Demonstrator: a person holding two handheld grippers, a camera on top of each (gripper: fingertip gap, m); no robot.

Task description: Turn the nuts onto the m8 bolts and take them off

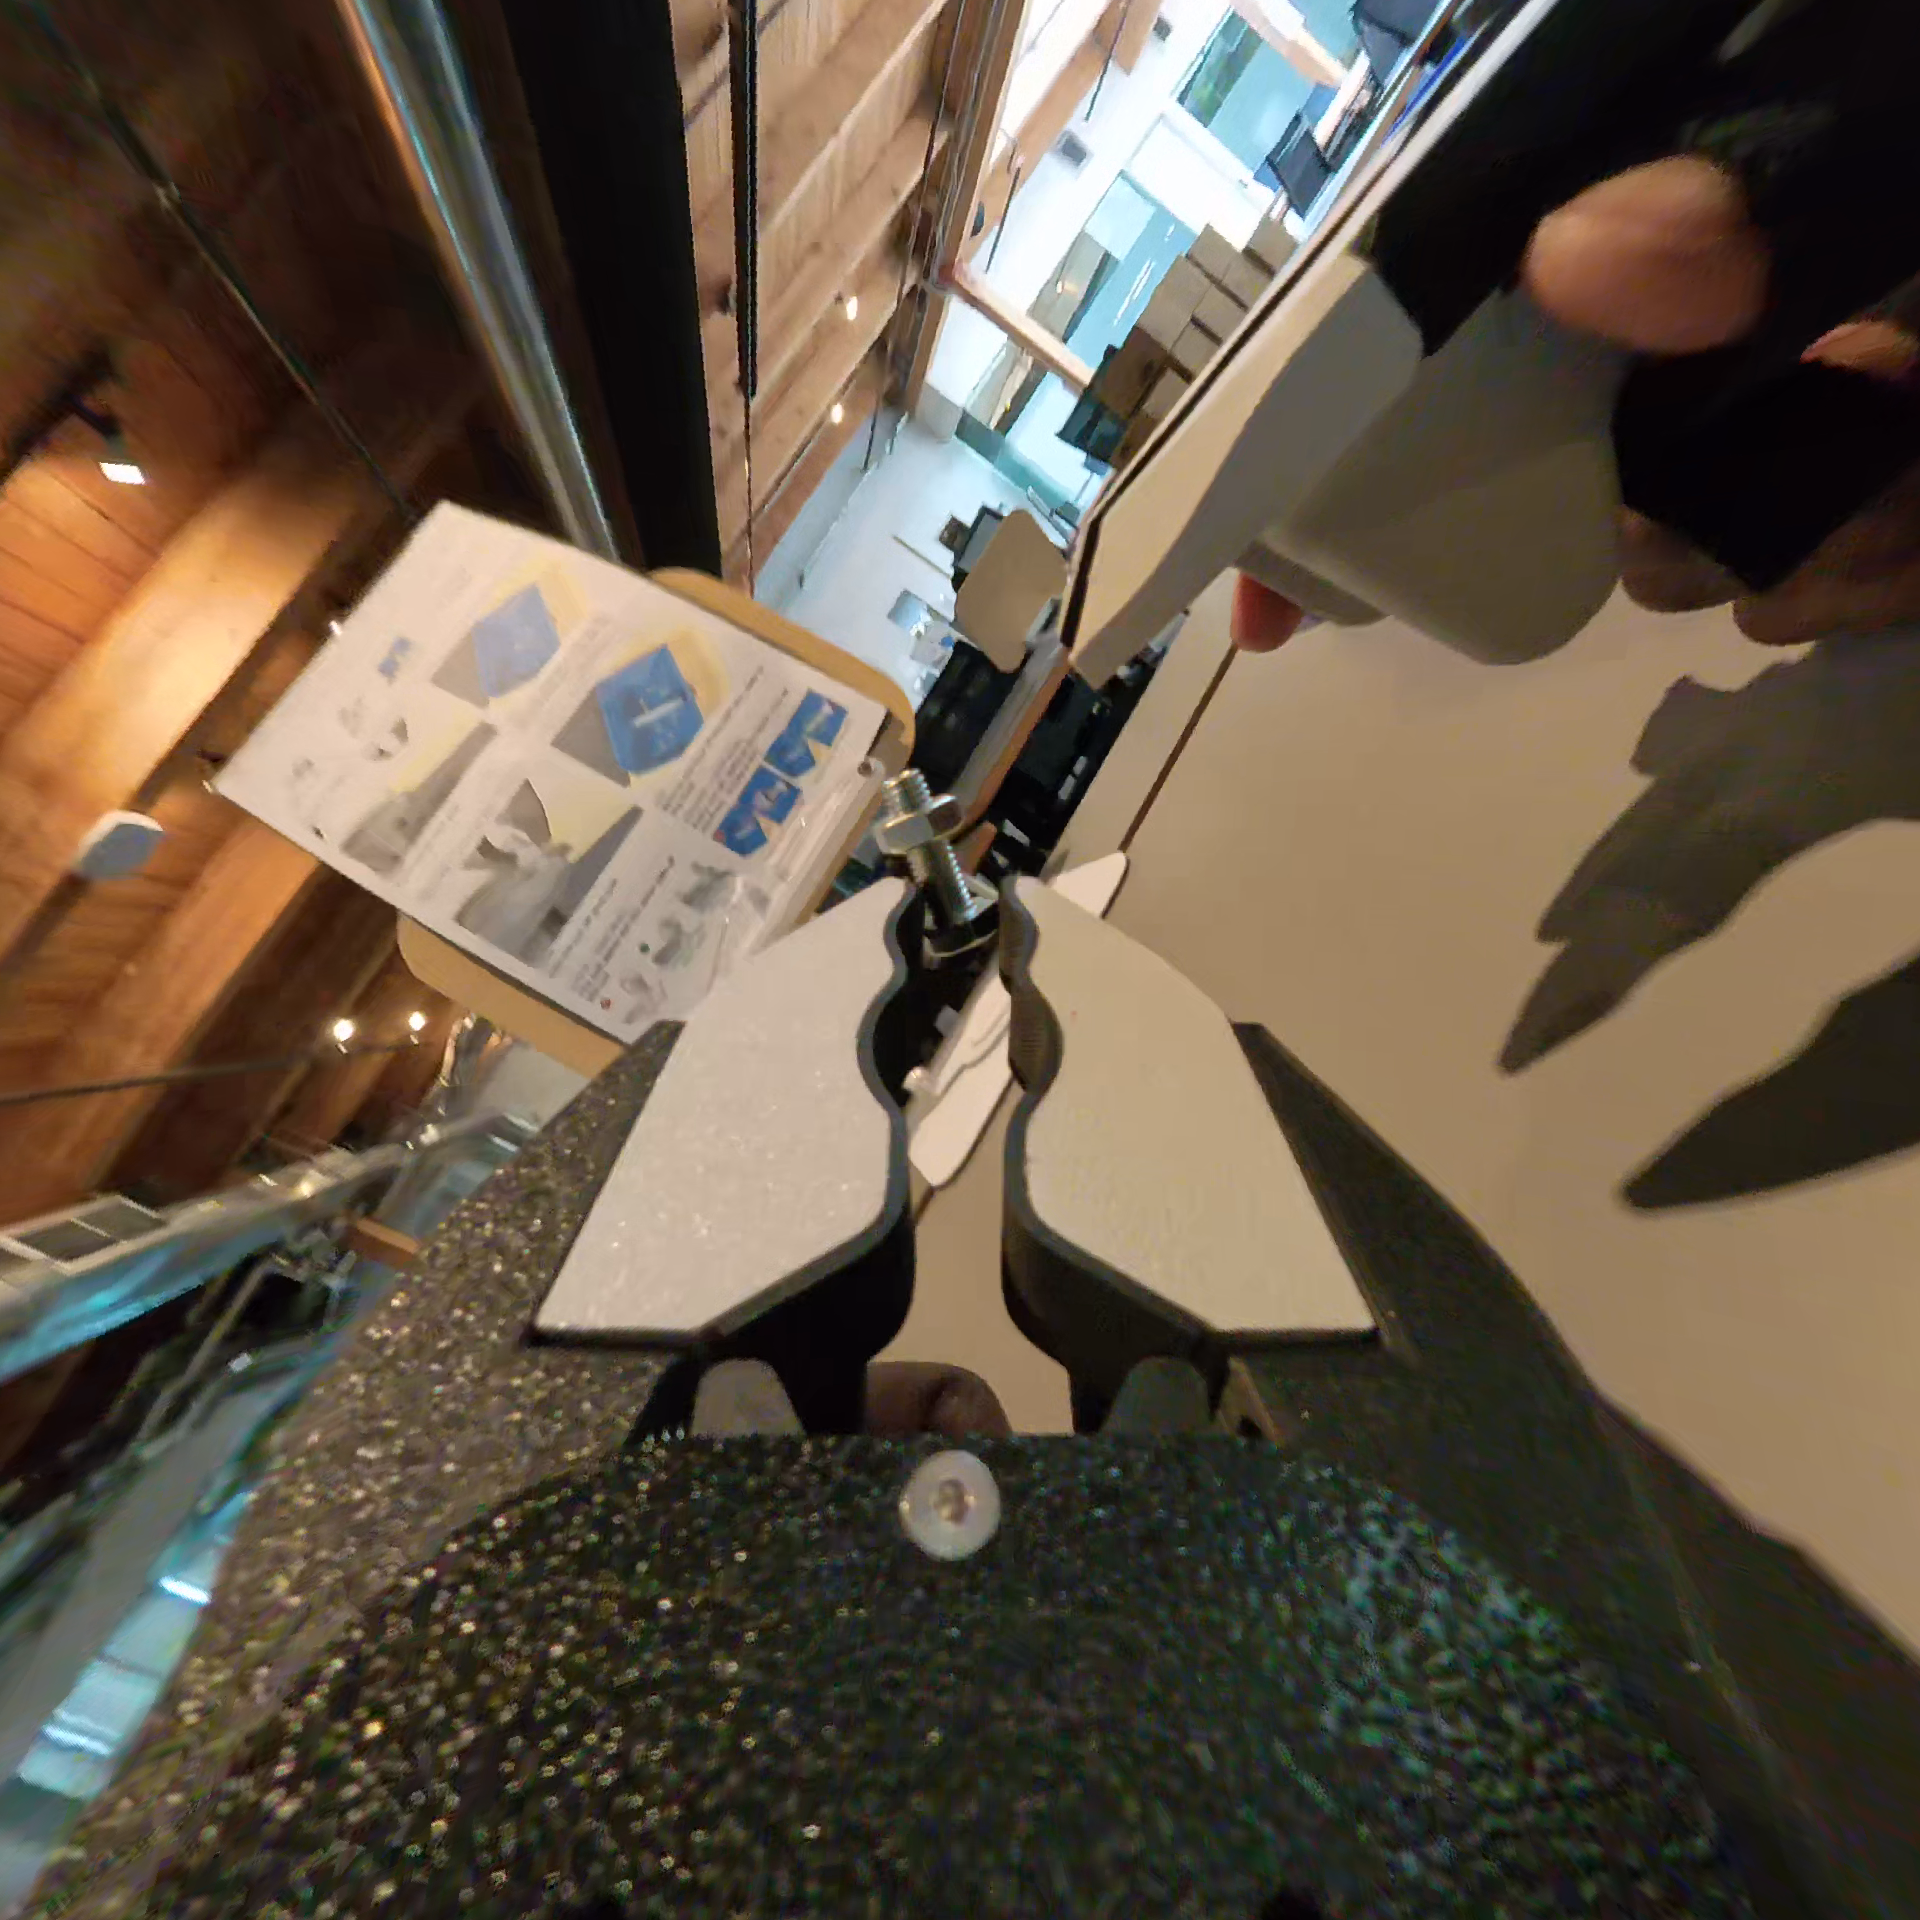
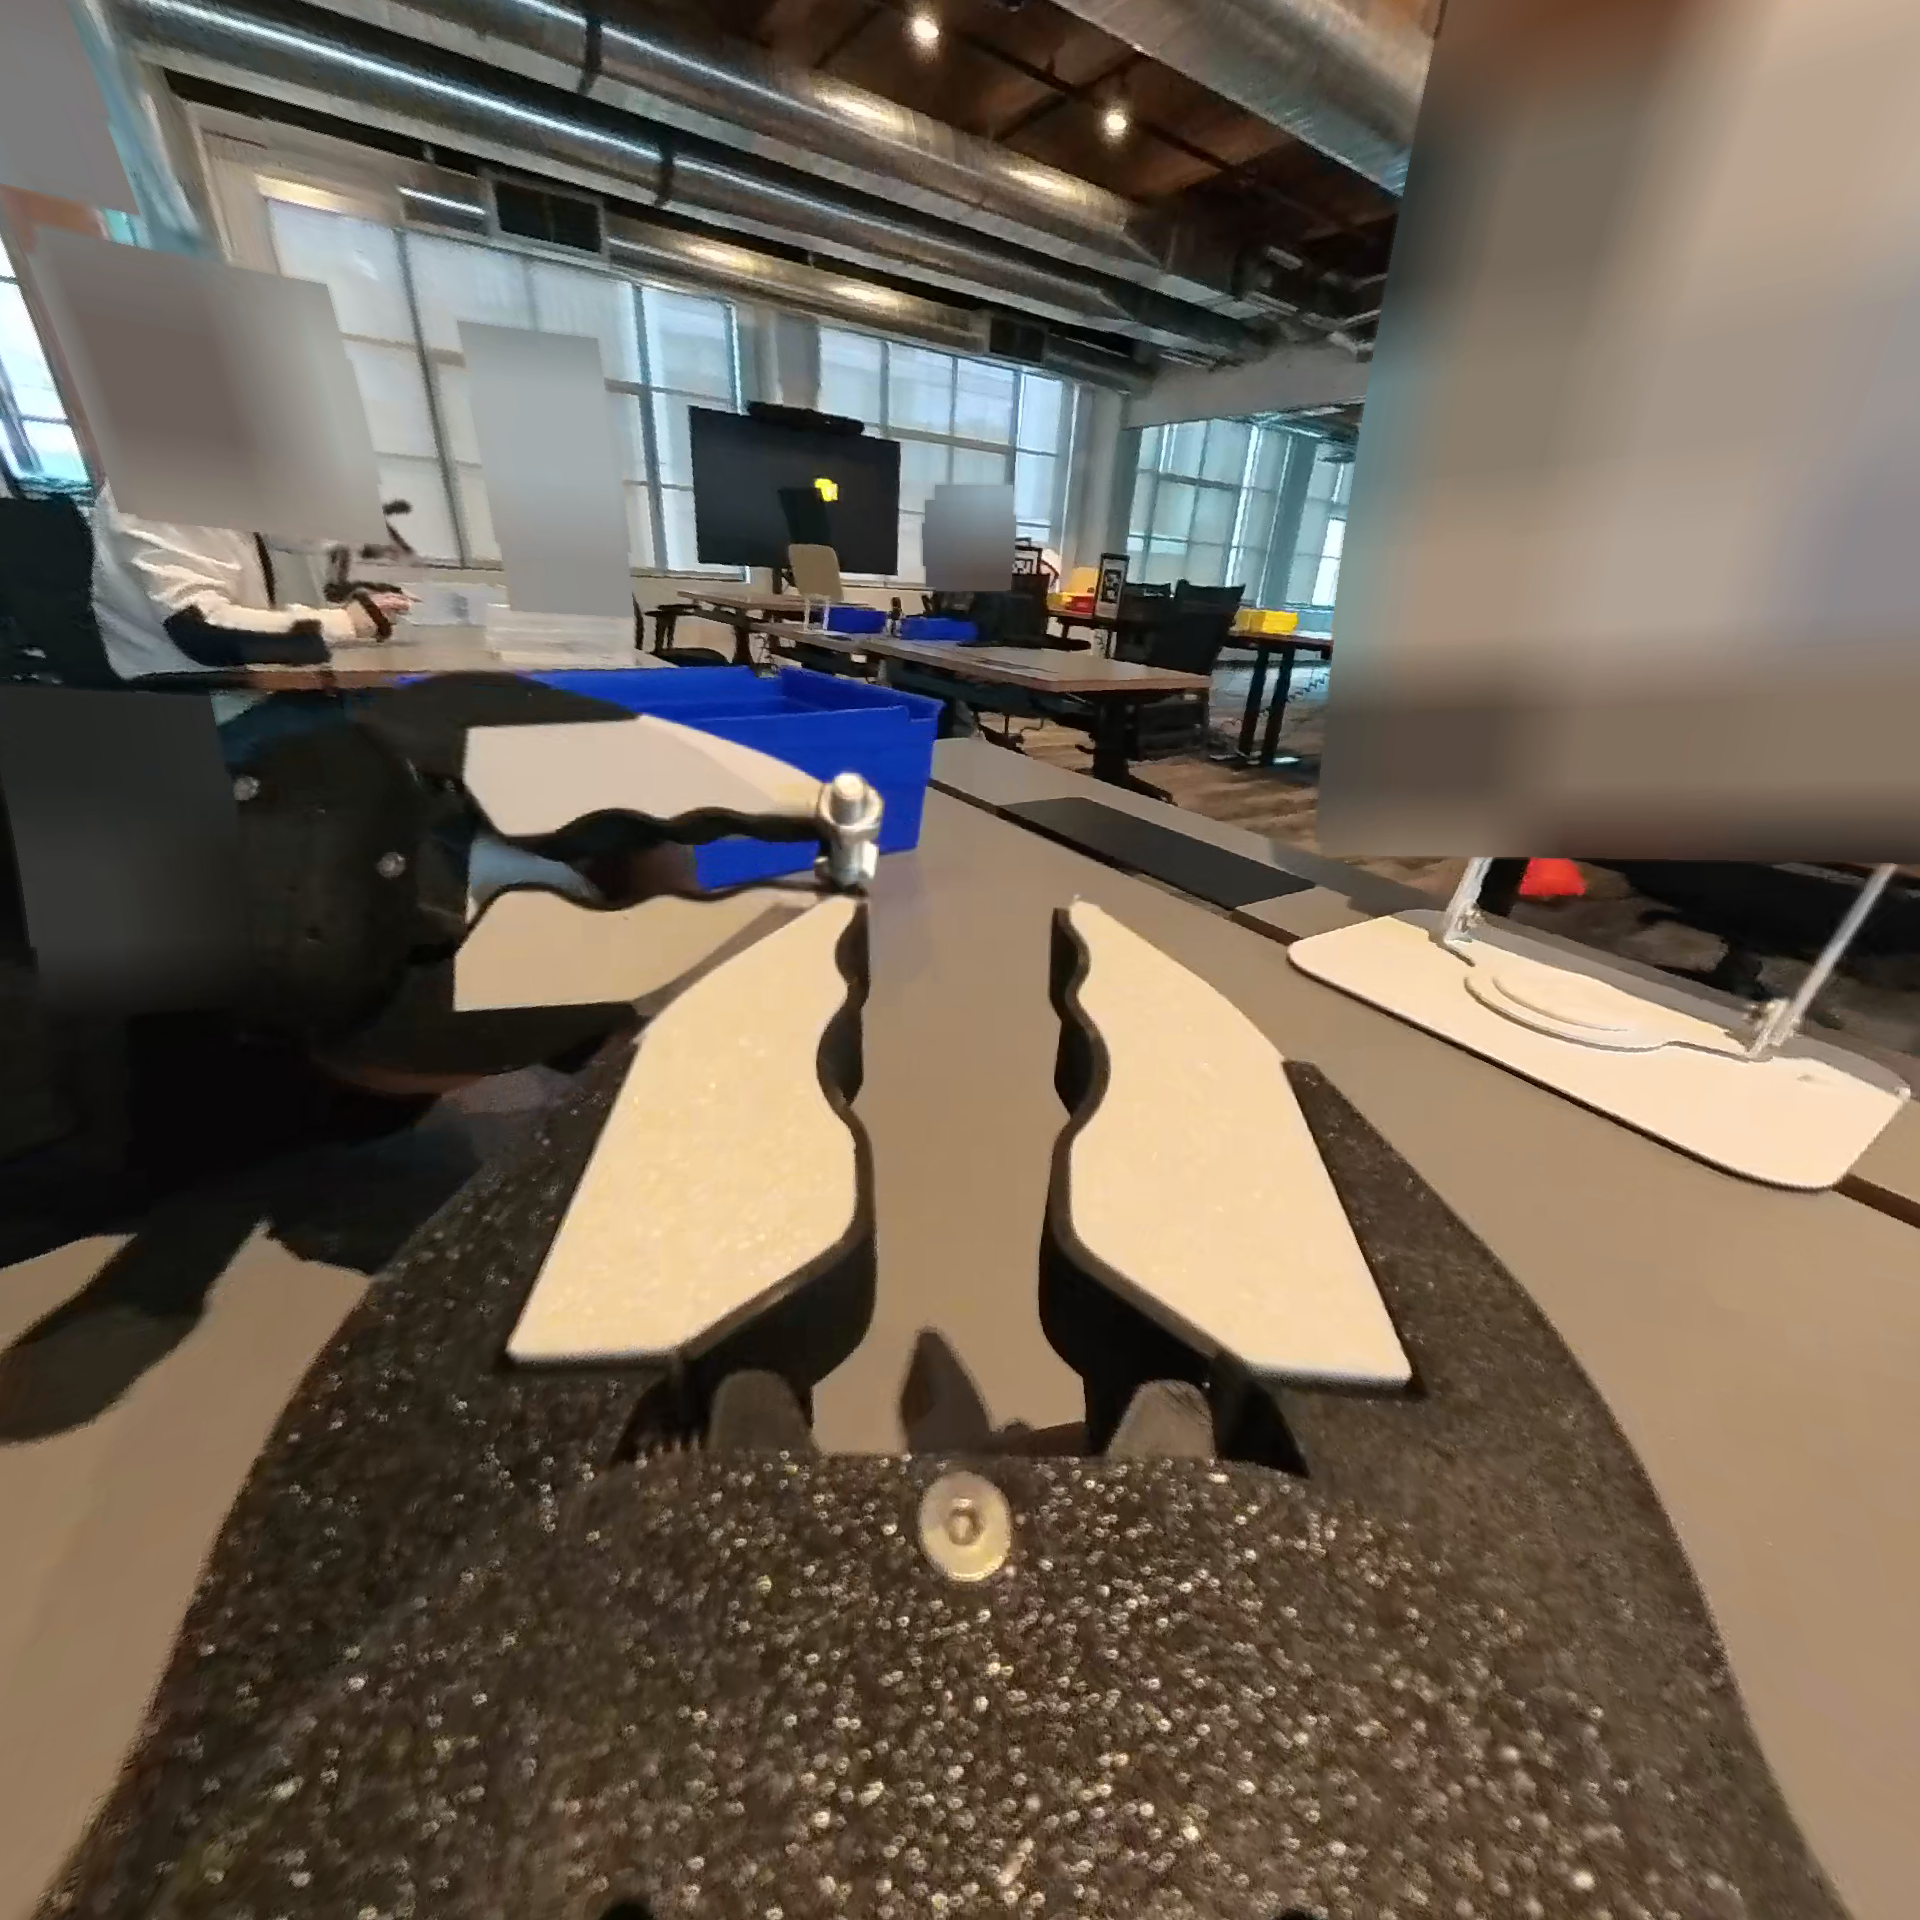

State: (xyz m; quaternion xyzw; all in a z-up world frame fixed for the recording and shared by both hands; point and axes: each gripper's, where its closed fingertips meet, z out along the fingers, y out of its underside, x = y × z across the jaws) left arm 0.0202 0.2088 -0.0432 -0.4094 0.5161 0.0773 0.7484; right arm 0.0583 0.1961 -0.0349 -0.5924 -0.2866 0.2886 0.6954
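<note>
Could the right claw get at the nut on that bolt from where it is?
Probably yes. The right claw is open and empty, and the nut sits exposed on the bolt just ahead, to its left. The left claw grips the bolt.

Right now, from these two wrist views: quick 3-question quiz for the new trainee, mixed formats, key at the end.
1. True or false: the left gripper is shut on the bolt.
2. Multiple choice: where is the nut? A) lying on the table B) threaded partway along the bolt's shank C) between the right gripper's fingers
3. Fill in: the right gripper is ____ and holds nothing, over the grey table.

Key: 1. True; it clamps the bolt at the head end, threaded end pointing out past the fingertips. 2. B. 3. open.
</note>
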